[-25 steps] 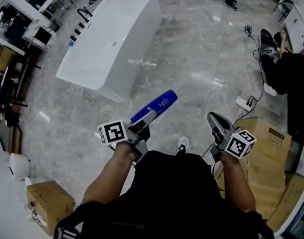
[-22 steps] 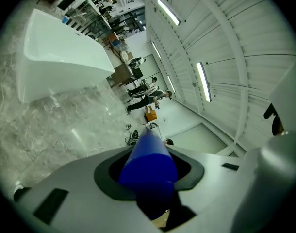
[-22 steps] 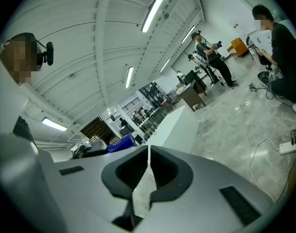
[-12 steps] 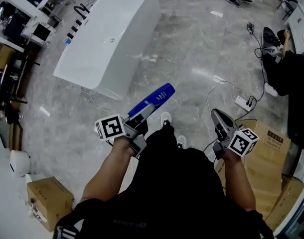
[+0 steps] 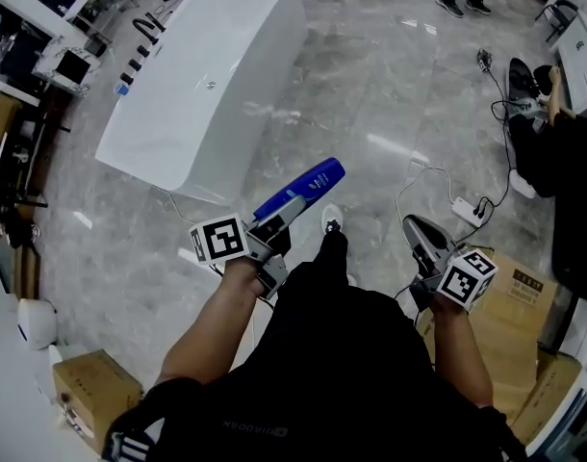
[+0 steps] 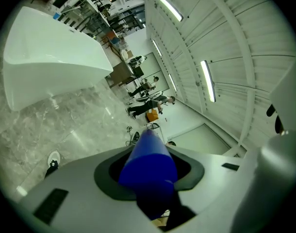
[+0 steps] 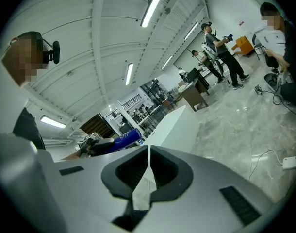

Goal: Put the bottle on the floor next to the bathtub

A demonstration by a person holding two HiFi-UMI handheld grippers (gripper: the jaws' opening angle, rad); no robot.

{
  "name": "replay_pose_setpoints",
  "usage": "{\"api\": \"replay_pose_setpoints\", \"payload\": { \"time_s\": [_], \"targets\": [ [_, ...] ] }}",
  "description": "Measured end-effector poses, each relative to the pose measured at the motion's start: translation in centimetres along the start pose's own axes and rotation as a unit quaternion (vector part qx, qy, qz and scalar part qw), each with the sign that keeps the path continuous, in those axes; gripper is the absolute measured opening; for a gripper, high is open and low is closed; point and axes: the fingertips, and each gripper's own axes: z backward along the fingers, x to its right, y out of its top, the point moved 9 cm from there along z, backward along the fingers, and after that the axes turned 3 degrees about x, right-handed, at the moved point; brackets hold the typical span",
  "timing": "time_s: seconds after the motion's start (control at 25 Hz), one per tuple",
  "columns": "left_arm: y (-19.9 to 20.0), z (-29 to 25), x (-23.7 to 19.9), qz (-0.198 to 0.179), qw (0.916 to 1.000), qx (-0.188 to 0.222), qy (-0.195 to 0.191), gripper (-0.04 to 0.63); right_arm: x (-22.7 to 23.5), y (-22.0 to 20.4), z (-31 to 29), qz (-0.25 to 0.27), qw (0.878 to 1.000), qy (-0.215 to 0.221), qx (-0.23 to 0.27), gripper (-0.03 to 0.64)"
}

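Note:
My left gripper (image 5: 292,203) is shut on a blue bottle (image 5: 304,189), which sticks out forward and upward above the marble floor. In the left gripper view the bottle (image 6: 148,164) fills the space between the jaws. The white bathtub (image 5: 205,75) stands ahead to the left, a couple of steps away, and it also shows at the upper left as the bathtub (image 6: 46,57). My right gripper (image 5: 416,233) hangs at waist height on the right, jaws closed together with nothing in them. From the right gripper view the bottle (image 7: 123,139) appears at the left.
A power strip with cables (image 5: 465,206) lies on the floor to the right. Cardboard boxes (image 5: 520,287) stand at the right and another box (image 5: 93,393) at the lower left. A seated person (image 5: 563,142) is at the far right. Desks (image 5: 43,56) line the left side.
The person has stepped forward, one shoe now swinging ahead. The bathtub has come a little nearer and lower in view. Both grippers hold the same pose, the bottle still gripped.

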Motion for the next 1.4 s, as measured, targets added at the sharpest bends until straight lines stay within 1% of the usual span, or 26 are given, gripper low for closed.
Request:
{"api": "replay_pose_setpoints", "payload": {
  "time_s": [0.2, 0.28, 0.4, 0.52, 0.64, 0.8, 0.92, 1.04, 1.16, 1.24, 1.4],
  "targets": [
    [4.7, -3.5, -1.5, 0.006, 0.9999, 0.01, 0.006, 0.16, 2.8, 3.2, -4.4, -0.012, 1.0, -0.003, -0.006, 0.038],
    [7.0, -4.7, -2.0, 0.002, 0.9999, 0.011, 0.006, 0.16, 3.5, 4.8, -6.6, -0.012, 1.0, -0.003, -0.009, 0.038],
    [10.6, -6.5, -2.8, -0.003, 0.9999, 0.014, 0.006, 0.16, 4.0, 7.8, -10.6, 0.0, 1.0, 0.004, -0.013, 0.038],
    [13.8, -8.6, -3.2, -0.005, 0.9998, 0.02, -0.005, 0.16, 4.5, 10.5, -14.3, 0.01, 1.0, 0.013, -0.012, 0.038],
    [16.8, -10.1, -3.8, -0.009, 0.9995, 0.026, -0.014, 0.16, 5.1, 12.6, -17.7, 0.02, 0.999, 0.013, -0.022, 0.038],
    [20.4, -10.7, -5.6, -0.014, 0.9993, 0.032, -0.01, 0.16, 5.2, 14.7, -22.0, 0.036, 0.999, 0.017, -0.031, 0.038],
    [21.8, -11.2, -6.9, -0.006, 0.9992, 0.039, -0.008, 0.16, 5.4, 15.8, -23.7, 0.046, 0.998, 0.015, -0.032, 0.038],
    [22.0, -11.5, -7.3, 0.002, 0.9991, 0.041, -0.01, 0.16, 5.6, 16.2, -24.1, 0.05, 0.998, 0.01, -0.039, 0.038],
    [22.6, -12.0, -7.6, 0.001, 0.9992, 0.039, -0.009, 0.16, 6.0, 16.6, -24.9, 0.052, 0.997, 0.009, -0.047, 0.038],
    [23.3, -12.5, -7.9, -0.001, 0.9991, 0.041, -0.006, 0.16, 6.5, 17.3, -25.6, 0.052, 0.997, 0.009, -0.05, 0.038],
    [24.7, -13.8, -8.3, 0.008, 0.9984, 0.056, 0.003, 0.16, 8.5, 19.1, -27.6, 0.047, 0.997, 0.014, -0.056, 0.038]
  ]
}}
